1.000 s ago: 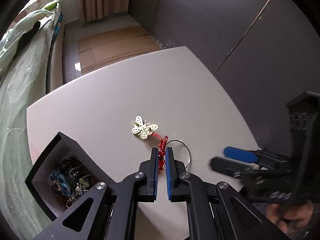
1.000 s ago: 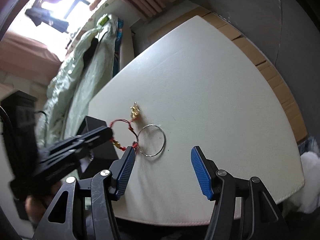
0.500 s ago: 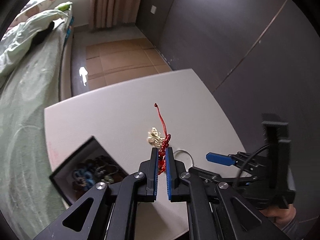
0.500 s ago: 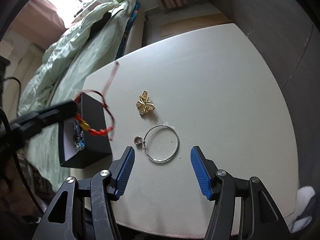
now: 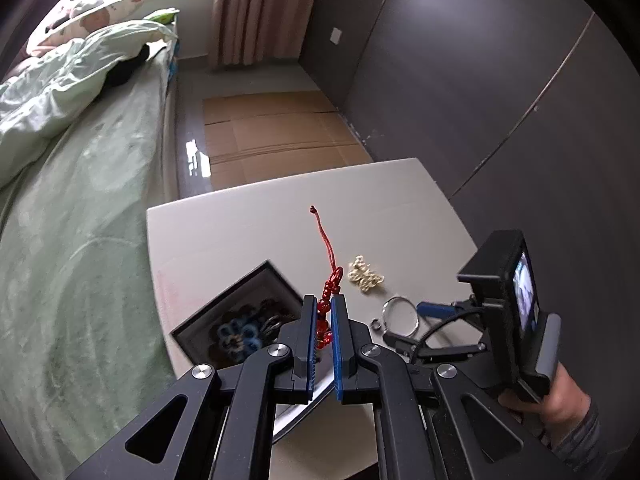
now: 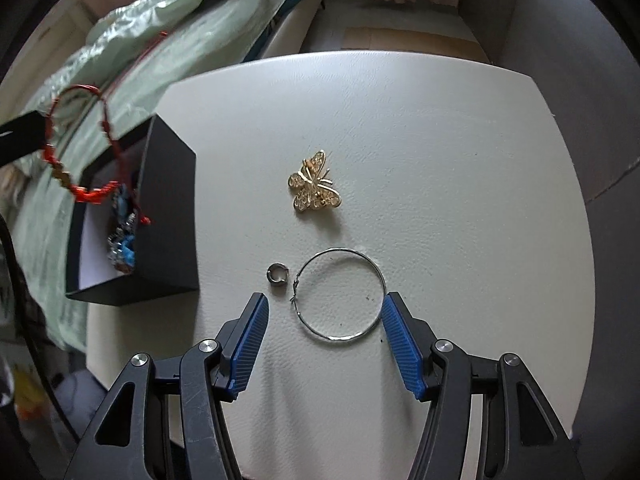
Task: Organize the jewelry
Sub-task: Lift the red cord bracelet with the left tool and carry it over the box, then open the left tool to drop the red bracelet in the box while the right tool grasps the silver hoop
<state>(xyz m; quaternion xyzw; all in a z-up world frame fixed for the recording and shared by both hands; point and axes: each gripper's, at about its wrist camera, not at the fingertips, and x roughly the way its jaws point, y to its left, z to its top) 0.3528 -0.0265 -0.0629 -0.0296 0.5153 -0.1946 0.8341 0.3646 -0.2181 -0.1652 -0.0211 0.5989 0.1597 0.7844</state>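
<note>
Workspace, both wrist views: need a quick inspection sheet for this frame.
Surface: white table, a few small dark specks.
Job's things: red bracelet lifted, hanging above black box that holds blue jewelry; gold butterfly brooch, silver hoop, small ring on the table.
Clutter: nothing seen.
Grippers: left gripper shut on the bracelet; right gripper open, straddling the hoop.
Cables: black lead on the right unit.
Surroundings: bed with green bedding, cardboard on floor, curtain, dark wall.
</note>
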